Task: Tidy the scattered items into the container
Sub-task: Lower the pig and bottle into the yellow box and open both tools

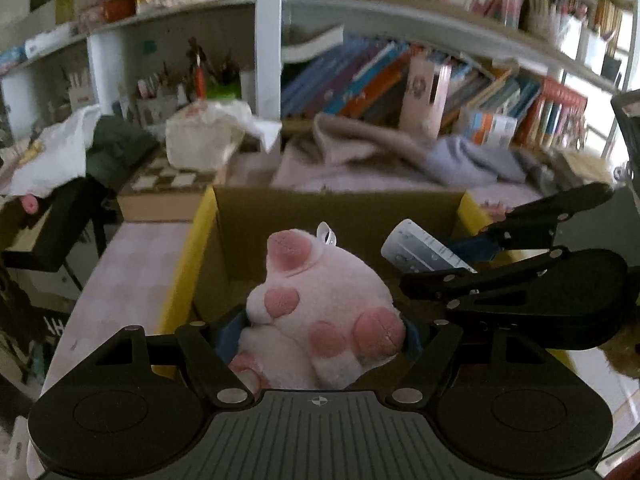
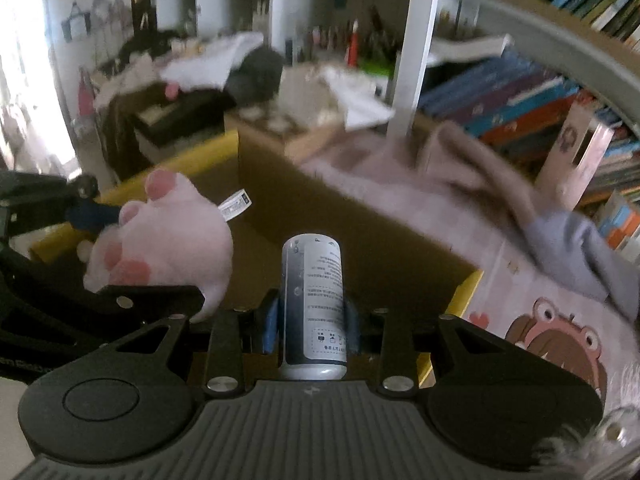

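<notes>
1. Your left hand-held gripper (image 1: 320, 332) is clamped on the pink plush toy (image 1: 320, 312). The toy bulges out past the blue pads (image 1: 230, 334) on both sides. It looks light and squashy, so I judge it will sag but not slip.
2. Your right hand-held gripper (image 2: 310, 320) is clamped on the white spray can (image 2: 312, 304), held around its lower body and pointing to 12 o'clock. The can looks stiff and smooth. I judge a mid-body hold safest, since a round wall can twist between pads.
3. Both things hang over the open cardboard box (image 1: 340, 208) with yellow flaps (image 1: 180, 280). In the right wrist view the toy sits at 9 o'clock of the can, near it but apart.
4. Beyond the box, at 12 o'clock, lie rumpled clothes (image 1: 360, 152) on a pink cover.
5. Farthest off stand shelves of books (image 1: 400, 80).
</notes>
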`<state>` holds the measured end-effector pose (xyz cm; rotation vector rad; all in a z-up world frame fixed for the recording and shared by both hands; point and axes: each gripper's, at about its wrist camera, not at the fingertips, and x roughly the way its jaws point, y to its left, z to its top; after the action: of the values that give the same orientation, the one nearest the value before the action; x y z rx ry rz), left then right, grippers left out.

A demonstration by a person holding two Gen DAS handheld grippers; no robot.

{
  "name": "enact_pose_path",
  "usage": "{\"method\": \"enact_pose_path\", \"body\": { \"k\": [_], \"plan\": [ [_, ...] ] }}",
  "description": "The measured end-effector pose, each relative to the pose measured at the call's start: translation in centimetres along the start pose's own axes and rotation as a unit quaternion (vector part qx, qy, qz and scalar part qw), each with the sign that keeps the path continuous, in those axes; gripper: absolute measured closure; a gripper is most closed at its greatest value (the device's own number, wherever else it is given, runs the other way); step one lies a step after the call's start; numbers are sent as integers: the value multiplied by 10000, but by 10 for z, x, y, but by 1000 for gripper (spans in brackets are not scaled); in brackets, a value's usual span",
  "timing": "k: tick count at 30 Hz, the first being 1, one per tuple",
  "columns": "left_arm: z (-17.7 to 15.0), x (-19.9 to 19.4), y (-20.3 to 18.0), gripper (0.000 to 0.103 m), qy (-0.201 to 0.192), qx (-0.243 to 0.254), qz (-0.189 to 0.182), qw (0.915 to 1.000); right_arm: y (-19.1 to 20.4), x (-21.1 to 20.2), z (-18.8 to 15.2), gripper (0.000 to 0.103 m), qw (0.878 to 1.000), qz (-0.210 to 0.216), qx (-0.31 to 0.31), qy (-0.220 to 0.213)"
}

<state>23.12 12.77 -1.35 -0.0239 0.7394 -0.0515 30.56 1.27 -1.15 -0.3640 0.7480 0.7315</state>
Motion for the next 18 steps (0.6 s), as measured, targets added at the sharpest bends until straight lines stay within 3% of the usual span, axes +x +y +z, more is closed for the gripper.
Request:
{"method": "enact_pose_path", "body": {
  "k": [7, 11, 18],
  "plan": [
    [-3, 13, 0, 28, 188, 175, 121, 9996, 3, 16, -2, 72, 9996, 37, -224, 194],
    [-1, 17, -1, 22, 270, 231, 189, 9992, 0, 18, -1, 71, 9996, 72, -208, 177],
    [0, 6, 1, 17, 99, 91, 181, 9997, 0, 6, 1, 64, 9999, 16, -137, -28]
  ]
}}
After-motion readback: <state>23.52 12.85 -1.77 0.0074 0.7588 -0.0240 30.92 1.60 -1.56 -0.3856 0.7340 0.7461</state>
